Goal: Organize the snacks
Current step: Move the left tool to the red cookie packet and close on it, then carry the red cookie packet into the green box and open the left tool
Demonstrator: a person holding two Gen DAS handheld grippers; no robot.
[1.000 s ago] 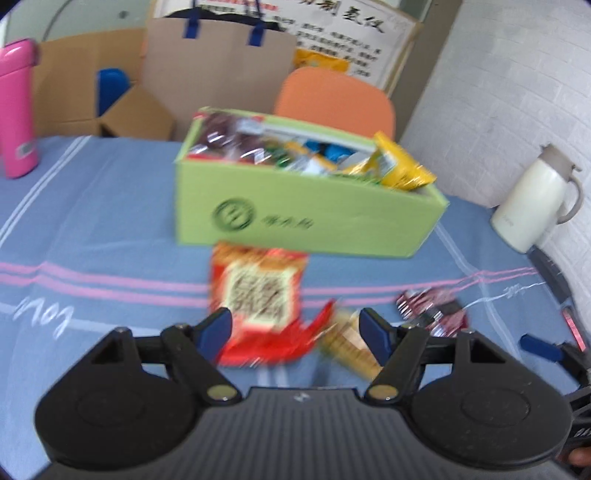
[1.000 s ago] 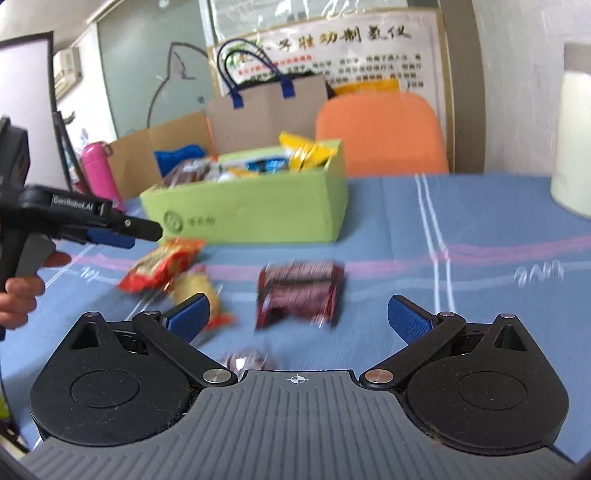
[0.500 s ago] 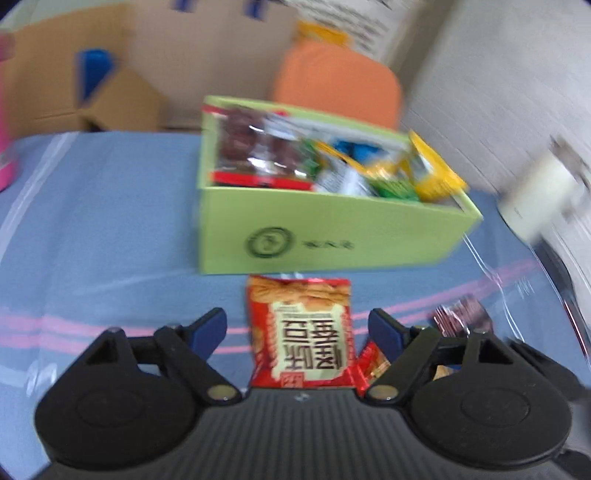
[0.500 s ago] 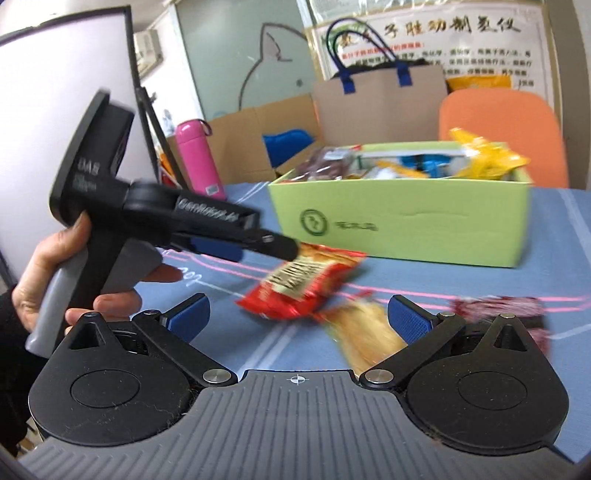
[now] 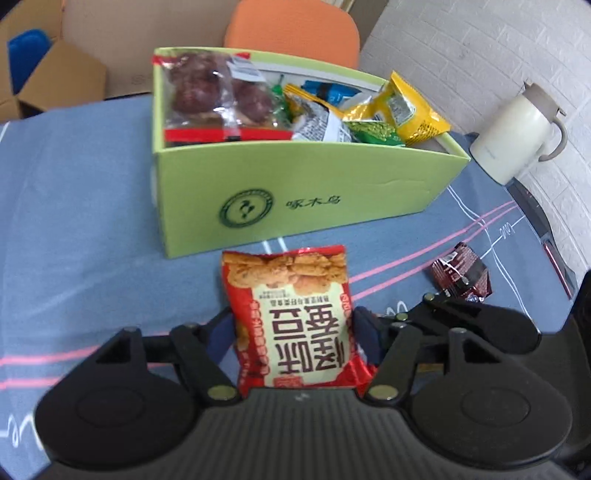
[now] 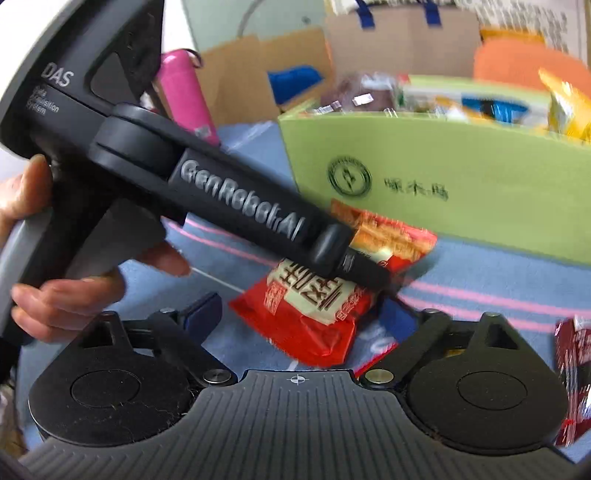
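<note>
My left gripper [image 5: 293, 334] is shut on a red cracker packet [image 5: 291, 317] and holds it just in front of the green snack box [image 5: 295, 199], which is full of several packets. In the right wrist view the left gripper [image 6: 365, 273] crosses the frame, pinching the red packet [image 6: 317, 306] above the blue cloth. My right gripper [image 6: 299, 317] is open and empty, with its fingers on either side below the packet. A dark red packet [image 5: 461, 273] lies on the cloth to the right; it also shows in the right wrist view [image 6: 574, 369].
A white thermos jug [image 5: 513, 136] stands at the right by the brick wall. A pink bottle [image 6: 188, 99], cardboard boxes [image 5: 55, 81] and an orange chair [image 5: 295, 33] stand behind the table. The blue tablecloth [image 5: 74, 206] has pink stripes.
My left gripper has closed on the red cracker packet and lifted it off the cloth. The right gripper has swung left and closer to the left gripper and the packet.
</note>
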